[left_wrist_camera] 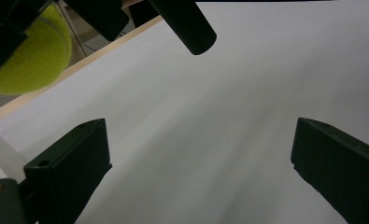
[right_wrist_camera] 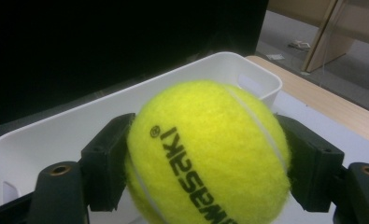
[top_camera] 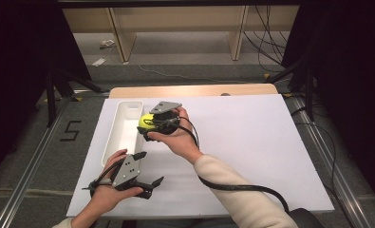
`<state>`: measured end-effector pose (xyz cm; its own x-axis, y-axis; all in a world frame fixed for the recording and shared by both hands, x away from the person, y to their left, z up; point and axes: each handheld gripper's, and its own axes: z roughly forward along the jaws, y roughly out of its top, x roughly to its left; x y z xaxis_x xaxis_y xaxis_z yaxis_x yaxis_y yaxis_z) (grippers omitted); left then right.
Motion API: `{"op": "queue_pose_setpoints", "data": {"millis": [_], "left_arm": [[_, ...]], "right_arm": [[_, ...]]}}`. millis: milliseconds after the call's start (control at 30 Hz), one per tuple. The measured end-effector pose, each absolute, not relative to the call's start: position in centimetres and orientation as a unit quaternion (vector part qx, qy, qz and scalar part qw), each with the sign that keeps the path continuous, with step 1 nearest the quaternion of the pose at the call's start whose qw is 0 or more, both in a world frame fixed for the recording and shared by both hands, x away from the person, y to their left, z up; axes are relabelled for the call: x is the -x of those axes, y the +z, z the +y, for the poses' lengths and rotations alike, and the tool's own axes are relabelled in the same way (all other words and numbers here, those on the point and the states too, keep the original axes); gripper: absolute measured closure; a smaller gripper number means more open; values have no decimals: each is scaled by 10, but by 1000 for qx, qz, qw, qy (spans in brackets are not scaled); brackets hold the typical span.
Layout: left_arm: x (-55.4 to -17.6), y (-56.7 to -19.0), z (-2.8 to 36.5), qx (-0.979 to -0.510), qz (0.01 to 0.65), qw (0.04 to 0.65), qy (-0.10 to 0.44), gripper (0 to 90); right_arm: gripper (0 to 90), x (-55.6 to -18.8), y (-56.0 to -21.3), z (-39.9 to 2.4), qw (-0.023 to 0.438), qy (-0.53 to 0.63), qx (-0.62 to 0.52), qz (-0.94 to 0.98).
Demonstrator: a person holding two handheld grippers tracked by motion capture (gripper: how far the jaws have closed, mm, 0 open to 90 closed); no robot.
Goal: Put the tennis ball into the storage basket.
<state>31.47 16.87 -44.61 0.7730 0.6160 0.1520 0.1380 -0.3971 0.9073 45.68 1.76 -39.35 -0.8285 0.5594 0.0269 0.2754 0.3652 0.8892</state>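
Fuzzy yellow tennis ball (right_wrist_camera: pixel 208 154) clamped in right gripper (right_wrist_camera: pixel 205 163), smooth white rectangular bin (right_wrist_camera: pixel 79 130) behind, left gripper (left_wrist_camera: pixel 201 172) agape.

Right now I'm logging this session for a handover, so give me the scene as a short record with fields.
held item: tennis ball, yellow, black lettering
holder: right gripper, jaws pressed on both sides of the ball
ball position: above the near right edge of the white bin
bin: long, white, nothing seen inside
left gripper: jaws open, nothing between them, over the white table sheet
table edge: wooden strip at the far side
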Motion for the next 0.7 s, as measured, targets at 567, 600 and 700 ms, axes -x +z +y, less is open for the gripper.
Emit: {"op": "queue_pose_setpoints", "data": {"millis": [567, 600, 700], "left_arm": [[-314, -446, 168, -801, 235, 496, 238, 40], [-314, -446, 168, -801, 235, 496, 238, 40], [-314, -446, 168, -801, 235, 495, 239, 40]], "right_arm": [[267, -458, -391, 25, 141, 499, -252, 817], [267, -459, -391, 25, 140, 499, -251, 818], [267, -459, -391, 26, 139, 500, -252, 817]]}}
